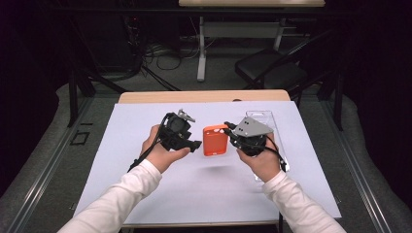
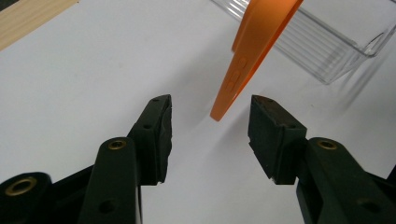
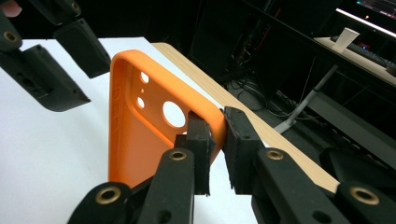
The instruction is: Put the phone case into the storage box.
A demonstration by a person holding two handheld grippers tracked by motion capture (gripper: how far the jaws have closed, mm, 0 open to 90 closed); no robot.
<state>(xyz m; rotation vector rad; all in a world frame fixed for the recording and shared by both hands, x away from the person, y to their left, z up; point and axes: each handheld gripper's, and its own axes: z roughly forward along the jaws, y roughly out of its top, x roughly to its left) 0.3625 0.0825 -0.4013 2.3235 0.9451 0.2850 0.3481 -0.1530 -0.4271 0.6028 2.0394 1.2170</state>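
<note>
Here the right gripper (image 3: pixel 215 140) pinches the rim of the orange case (image 3: pixel 135 135), one jaw inside the shell, one outside, holding it off the sheet (image 1: pixel 204 179). The left gripper (image 2: pixel 210 126) is released: its jaws stand apart with the case's lower edge (image 2: pixel 229 100) between them, touching neither pad. Bare white sheet lies all round both hands, with open room toward the person. Beyond the case sits a clear tray (image 2: pixel 327 51), cut off at the frame edge in the left gripper view and half hidden behind the right gripper (image 1: pixel 245 136) from above. The table's (image 1: pixel 145 96) wooden edge shows past the sheet.
</note>
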